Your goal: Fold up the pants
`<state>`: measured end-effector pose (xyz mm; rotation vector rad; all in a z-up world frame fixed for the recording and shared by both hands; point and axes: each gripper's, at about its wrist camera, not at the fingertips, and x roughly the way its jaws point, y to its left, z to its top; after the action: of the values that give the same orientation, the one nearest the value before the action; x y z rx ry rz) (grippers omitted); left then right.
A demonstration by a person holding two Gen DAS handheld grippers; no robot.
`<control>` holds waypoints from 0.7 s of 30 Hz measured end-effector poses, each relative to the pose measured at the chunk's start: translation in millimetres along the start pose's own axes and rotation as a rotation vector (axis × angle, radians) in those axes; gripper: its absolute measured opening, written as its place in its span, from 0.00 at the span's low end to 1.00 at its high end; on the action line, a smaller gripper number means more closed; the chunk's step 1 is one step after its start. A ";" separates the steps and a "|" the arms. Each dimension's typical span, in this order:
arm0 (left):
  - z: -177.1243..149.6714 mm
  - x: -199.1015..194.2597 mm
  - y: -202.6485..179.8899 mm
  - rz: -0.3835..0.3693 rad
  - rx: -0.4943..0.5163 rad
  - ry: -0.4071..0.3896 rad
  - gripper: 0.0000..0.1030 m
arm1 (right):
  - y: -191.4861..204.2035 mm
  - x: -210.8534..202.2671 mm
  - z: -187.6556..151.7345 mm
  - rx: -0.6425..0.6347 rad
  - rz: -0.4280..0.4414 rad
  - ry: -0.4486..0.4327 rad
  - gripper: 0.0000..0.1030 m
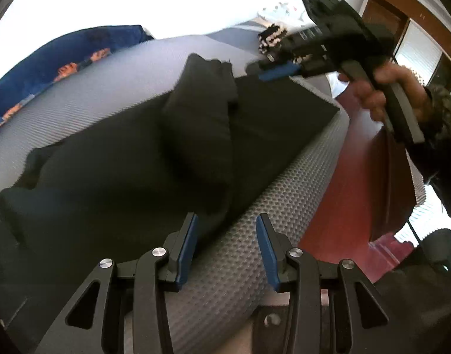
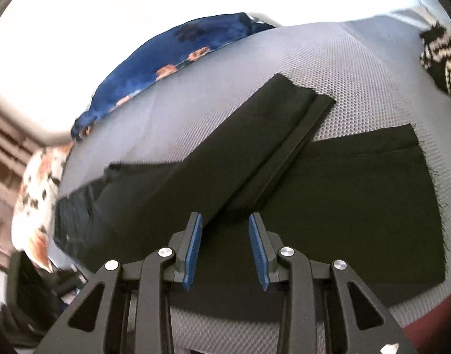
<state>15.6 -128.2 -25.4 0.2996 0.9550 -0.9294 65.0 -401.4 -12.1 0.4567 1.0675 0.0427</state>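
pants: black pants [image 2: 328, 194] lie spread on the grey dotted mattress [image 2: 358, 67]; in the right wrist view one leg [image 2: 254, 135] is folded over and runs from the middle toward 1 o'clock, its hem on the mattress; the other leg lies flat toward 3 o'clock with a frayed edge
pants, left view: the same pants [image 1: 137, 162] fill the middle, a puffed fold rising toward 12 o'clock; the near edge lies along the mattress [image 1: 240, 250] border
left gripper: left gripper [image 1: 226, 253] hangs over the mattress edge at 6 o'clock; blue pads apart, nothing between them; the left pad sits just over the cloth edge
right gripper: right gripper [image 2: 225, 253] at 6 o'clock over the pants; pads apart, no cloth pinched; seen from the left wrist it is up at 1 o'clock, held in a hand [image 1: 381, 88]
surroundings: blue patterned cloth [image 2: 172, 56] at 11 o'clock beyond the mattress; black-and-white knit [image 2: 440, 59] at 2 o'clock; red floor [image 1: 337, 191] at 3 o'clock in the left view
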 end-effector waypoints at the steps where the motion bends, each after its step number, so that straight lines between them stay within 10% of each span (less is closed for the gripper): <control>1: 1.6 5.3 -3.0 0.008 0.000 0.005 0.41 | -3.5 4.2 6.5 0.021 0.011 0.002 0.31; 21: 10.5 35.7 7.6 0.008 -0.101 0.066 0.17 | -114.1 77.7 112.0 0.377 0.086 -0.030 0.28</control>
<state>36.2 -149.4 -49.4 0.2492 1.0570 -0.8656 177.5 -523.4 -75.8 0.8412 1.0284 -0.0911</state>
